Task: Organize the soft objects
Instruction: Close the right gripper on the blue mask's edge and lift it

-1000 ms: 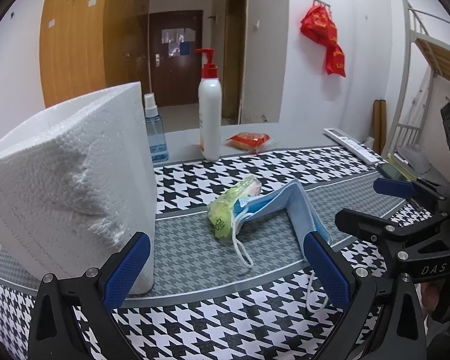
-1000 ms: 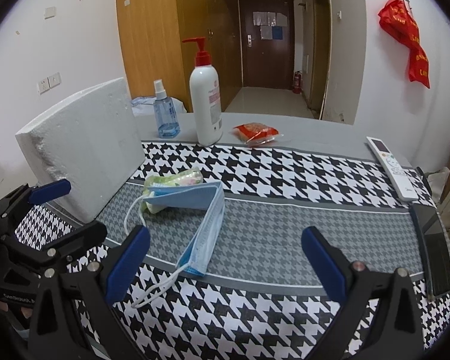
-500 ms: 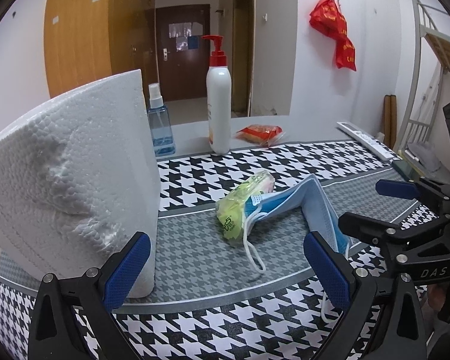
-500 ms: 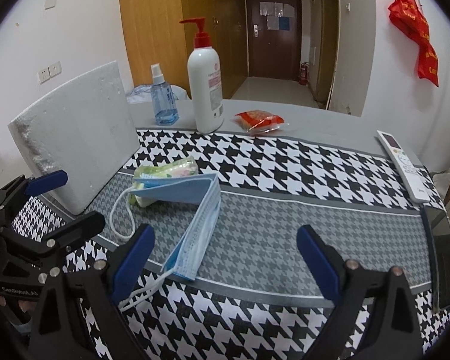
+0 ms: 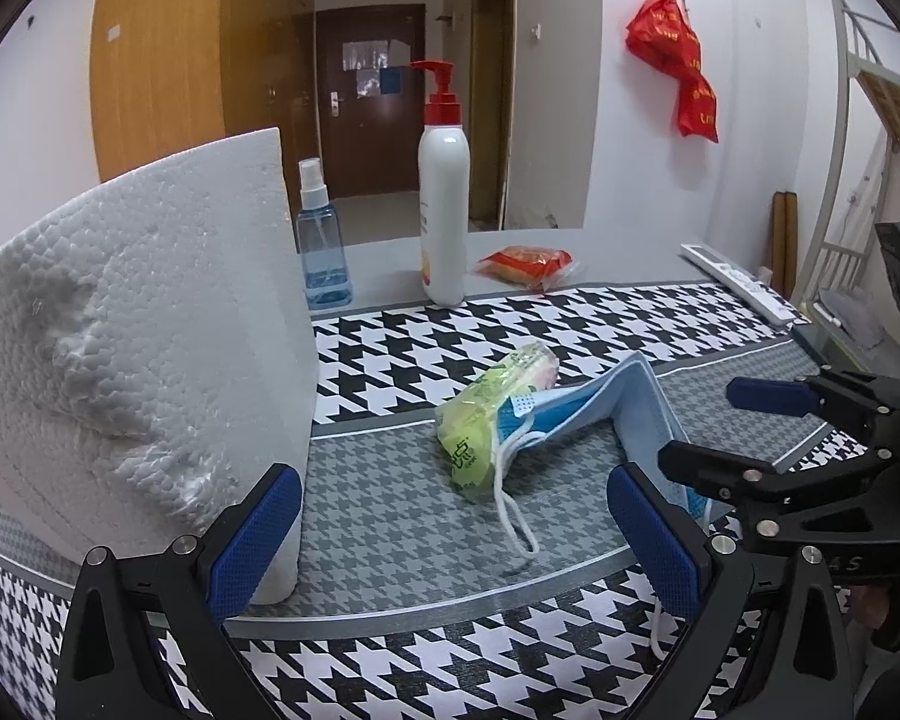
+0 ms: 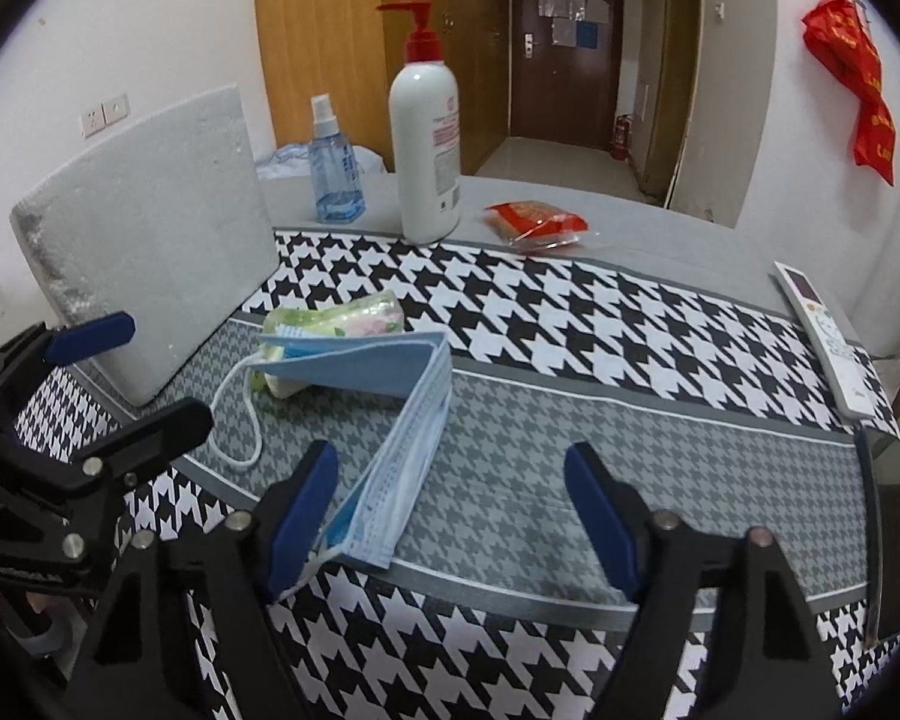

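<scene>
A blue face mask lies bent over a green tissue pack on the houndstooth table cloth; both also show in the left wrist view, the mask and the pack. A white foam block stands at the left, also in the right wrist view. My left gripper is open and empty, just short of the pack, its left finger beside the foam. My right gripper is open and empty, its left finger close to the mask's near end.
A white pump bottle, a blue spray bottle and a red snack packet stand at the back. A white remote and a dark phone lie along the right edge.
Both grippers have moved forward toward the mask and tissue pack. The right gripper's jaws have narrowed somewhat and sit closer to the mask. Nothing on the table has moved.
</scene>
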{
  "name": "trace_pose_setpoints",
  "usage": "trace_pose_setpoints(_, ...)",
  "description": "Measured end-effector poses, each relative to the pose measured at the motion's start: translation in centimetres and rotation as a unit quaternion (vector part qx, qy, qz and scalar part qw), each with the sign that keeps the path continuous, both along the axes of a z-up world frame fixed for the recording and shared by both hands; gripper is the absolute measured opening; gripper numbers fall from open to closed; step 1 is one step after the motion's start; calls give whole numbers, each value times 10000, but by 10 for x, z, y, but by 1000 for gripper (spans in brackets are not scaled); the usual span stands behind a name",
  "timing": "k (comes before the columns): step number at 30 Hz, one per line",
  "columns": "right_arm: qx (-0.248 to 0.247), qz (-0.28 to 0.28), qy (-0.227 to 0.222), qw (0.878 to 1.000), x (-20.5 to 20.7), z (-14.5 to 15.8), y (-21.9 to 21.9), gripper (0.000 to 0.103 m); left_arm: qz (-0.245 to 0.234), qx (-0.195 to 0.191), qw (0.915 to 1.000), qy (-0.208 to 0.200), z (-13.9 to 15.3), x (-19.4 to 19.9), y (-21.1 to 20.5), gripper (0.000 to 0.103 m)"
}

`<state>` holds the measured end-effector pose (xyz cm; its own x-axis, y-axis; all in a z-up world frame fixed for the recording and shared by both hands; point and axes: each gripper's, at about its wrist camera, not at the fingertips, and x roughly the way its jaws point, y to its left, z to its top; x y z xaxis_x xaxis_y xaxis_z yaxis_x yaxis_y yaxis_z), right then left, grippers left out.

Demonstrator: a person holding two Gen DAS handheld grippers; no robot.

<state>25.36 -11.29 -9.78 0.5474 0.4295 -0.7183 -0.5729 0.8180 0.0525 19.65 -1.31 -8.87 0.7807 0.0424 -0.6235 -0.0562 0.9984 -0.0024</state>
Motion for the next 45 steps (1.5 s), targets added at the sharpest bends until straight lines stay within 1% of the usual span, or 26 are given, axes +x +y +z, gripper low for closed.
trace_pose_setpoints(1, -31, 49, 39, 10000, 1, -2, 3, 72, 18, 2, 10000, 6, 0, 0, 0, 102)
trace_pose_setpoints(3, -99, 76, 82, 9999, 2, -5, 7, 61, 14, -3, 10000, 16, 0, 1, 0, 102)
trace_pose_setpoints(6, -110, 84, 125, 9998, 4, -6, 8, 59, -16, -2, 10000, 4, 0, 0, 0, 102)
trace_pose_setpoints(10, -149, 76, 164, 9997, 3, -7, 7, 59, -44, -8, 10000, 26, -1, 1, -1, 102)
trace_pose_setpoints(11, -153, 89, 169, 9997, 3, -7, 8, 57, -50, 3, 10000, 30, -1, 2, -2, 102)
trace_pose_setpoints(12, -125, 132, 197, 9996, 2, -7, 8, 51, -55, 16, 10000, 34, -1, 2, -2, 102)
trace_pose_setpoints(14, -96, 194, 239, 9995, 2, -8, 9, 48, -75, 37, 10000, 34, -1, 2, -4, 102)
trace_pose_setpoints(16, -106, 215, 296, 9993, 4, -10, 11, 43, -80, 47, 10000, 25, 0, 2, -4, 102)
trace_pose_setpoints(19, -124, 189, 385, 9990, 8, -14, 10, 33, -114, -31, 9999, 54, 0, 3, -3, 102)
trace_pose_setpoints(20, -133, 180, 401, 9989, 8, -15, 10, 25, -118, -65, 9999, 68, 0, 3, -2, 102)
trace_pose_setpoints(21, -128, 162, 401, 9990, 8, -14, 8, 19, -110, -73, 9999, 71, 0, 4, -2, 102)
trace_pose_setpoints(23, -92, 115, 389, 9991, 8, -13, 4, 14, -86, -74, 9999, 73, 0, 5, -2, 102)
trace_pose_setpoints(27, -103, -32, 247, 9996, 7, -7, -6, 14, -53, -86, 9999, 78, 1, 7, -2, 102)
trace_pose_setpoints(33, -141, -306, 188, 9993, 10, -4, -23, 14, -111, -13, 9999, 24, 3, 5, -6, 102)
trace_pose_setpoints(38, -206, -541, 135, 9982, 12, -3, -34, 14, -97, -11, 9999, 95, 2, 9, -7, 102)
trace_pose_setpoints(43, -97, -555, 141, 9983, 12, -1, -39, 14, -124, -43, 9998, 143, 2, 13, -6, 102)
trace_pose_setpoints(44, -60, -553, 123, 9984, 11, 0, -40, 16, -137, -54, 9998, 153, 2, 14, -7, 102)
trace_pose_setpoints(45, -17, -549, 116, 9984, 10, 2, -41, 22, -147, -61, 9997, 166, 2, 15, -7, 102)
